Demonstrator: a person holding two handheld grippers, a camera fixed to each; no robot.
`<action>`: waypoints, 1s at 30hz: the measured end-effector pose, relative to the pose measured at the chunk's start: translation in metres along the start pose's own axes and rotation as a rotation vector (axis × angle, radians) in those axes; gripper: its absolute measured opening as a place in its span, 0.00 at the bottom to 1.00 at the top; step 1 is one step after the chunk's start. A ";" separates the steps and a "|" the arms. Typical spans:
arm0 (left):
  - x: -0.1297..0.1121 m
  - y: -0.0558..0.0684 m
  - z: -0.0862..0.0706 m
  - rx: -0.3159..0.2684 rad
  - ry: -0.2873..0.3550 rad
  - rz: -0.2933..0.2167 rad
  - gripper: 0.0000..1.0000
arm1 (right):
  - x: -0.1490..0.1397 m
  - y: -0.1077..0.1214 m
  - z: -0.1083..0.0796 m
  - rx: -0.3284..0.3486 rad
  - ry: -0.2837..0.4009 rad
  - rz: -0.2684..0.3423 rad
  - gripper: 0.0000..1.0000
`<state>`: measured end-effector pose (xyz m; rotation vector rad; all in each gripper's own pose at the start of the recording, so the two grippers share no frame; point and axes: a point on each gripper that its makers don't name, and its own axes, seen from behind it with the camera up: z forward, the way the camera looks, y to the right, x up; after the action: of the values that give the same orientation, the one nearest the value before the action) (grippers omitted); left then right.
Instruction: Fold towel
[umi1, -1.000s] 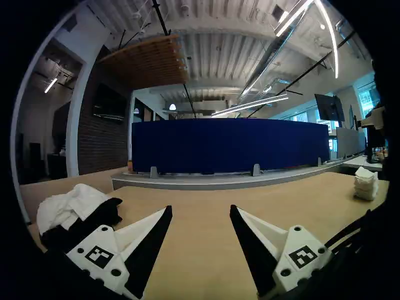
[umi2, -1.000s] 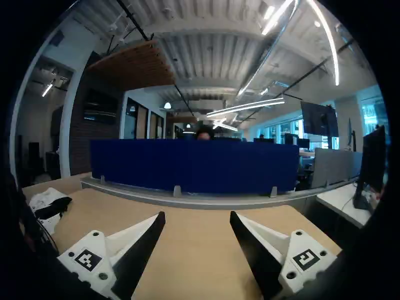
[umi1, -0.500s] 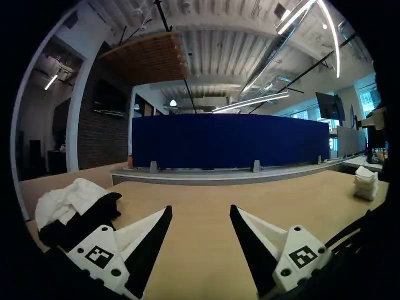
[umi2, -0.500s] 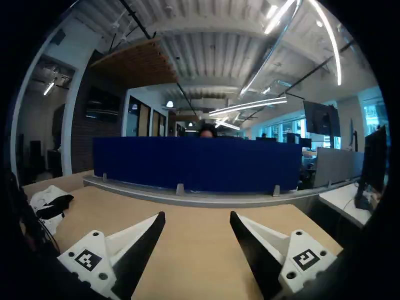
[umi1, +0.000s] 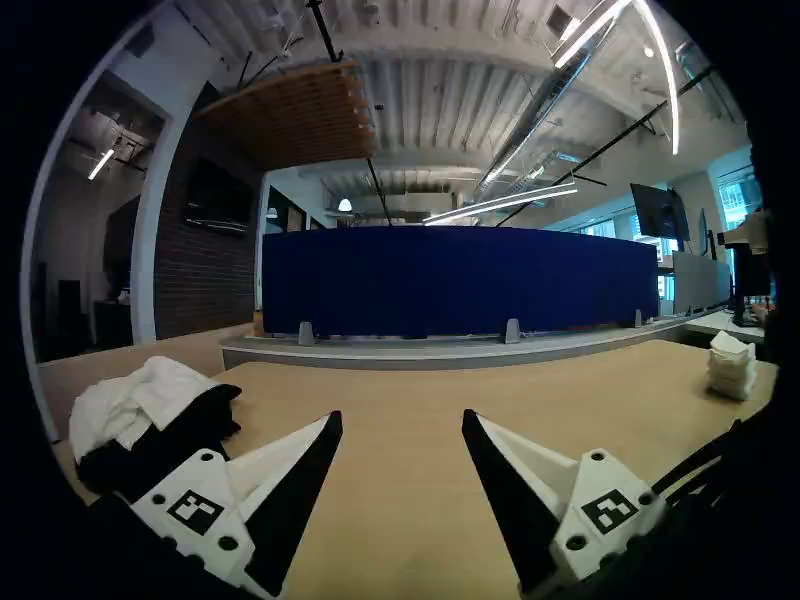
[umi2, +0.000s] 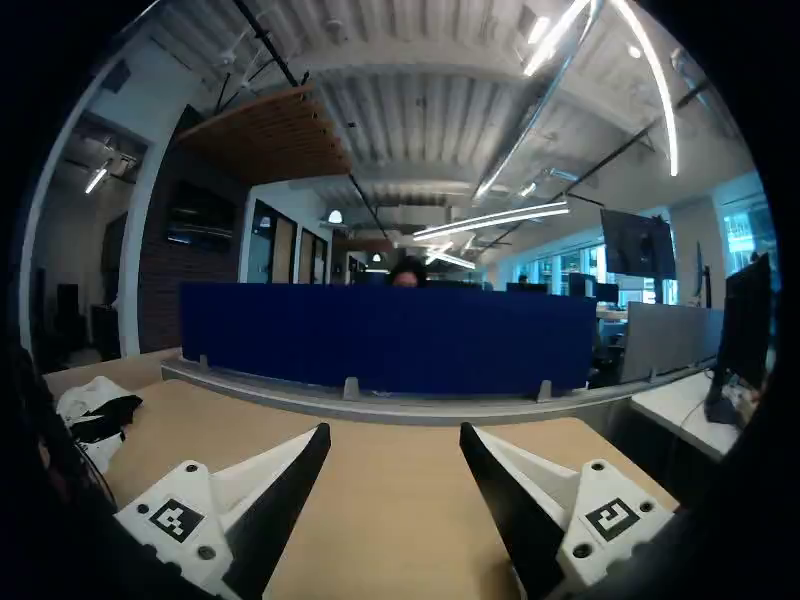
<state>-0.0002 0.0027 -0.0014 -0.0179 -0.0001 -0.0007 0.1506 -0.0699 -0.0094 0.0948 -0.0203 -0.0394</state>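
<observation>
**Both jaws wide and empty; towel heaped at the desk's left end**

Writing: each white finger carries a square black-and-white marker (umi1: 195, 511), a blocky coded pattern. The same kind of marker (umi2: 610, 520) shows in the right gripper view.

Left gripper (umi1: 400, 414): jaws spread wide, nothing between them. Bare wood desk (umi1: 560, 385) shows through the gap. The fingers (umi1: 290, 470) are white with black inner faces. Cannot tell whether the tips touch the desk.

Towel (umi1: 125, 400): white and crumpled in a heap, lying on the desk at the left edge of the left gripper view. It is off to the side of the left finger and not gripped. A black cloth (umi1: 185, 425) is bunched against its near side. A stack (umi1: 732, 366) of folded white cloths sits on the desk at the far right, well apart from the heap.

Right gripper (umi2: 394, 427): jaws just as wide, holding nothing, over bare desk (umi2: 400, 480). In the right gripper view the towel (umi2: 88, 398) and black cloth (umi2: 108, 410) lie small at the left edge, well apart from this gripper.

Background: a blue divider (umi1: 450, 280) runs along the desk's far edge on a grey rail. In the right gripper view the top of a person's head (umi2: 407, 270) shows above the divider (umi2: 380, 335). A dark monitor (umi2: 745, 335) stands on a neighbouring white desk at the right.
</observation>
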 end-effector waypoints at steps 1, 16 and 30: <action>0.000 0.000 0.000 0.000 0.000 0.000 0.92 | 0.001 0.002 0.000 -0.003 0.004 0.001 1.00; 0.001 0.000 -0.001 0.000 0.000 0.000 0.94 | -0.009 0.034 0.000 -0.059 0.049 0.022 1.00; 0.001 0.000 -0.001 0.000 0.000 0.000 0.94 | -0.062 0.050 0.003 -0.084 0.027 0.044 1.00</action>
<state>0.0007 0.0031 -0.0022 -0.0176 -0.0004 -0.0004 0.0905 -0.0181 -0.0027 0.0108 0.0059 0.0054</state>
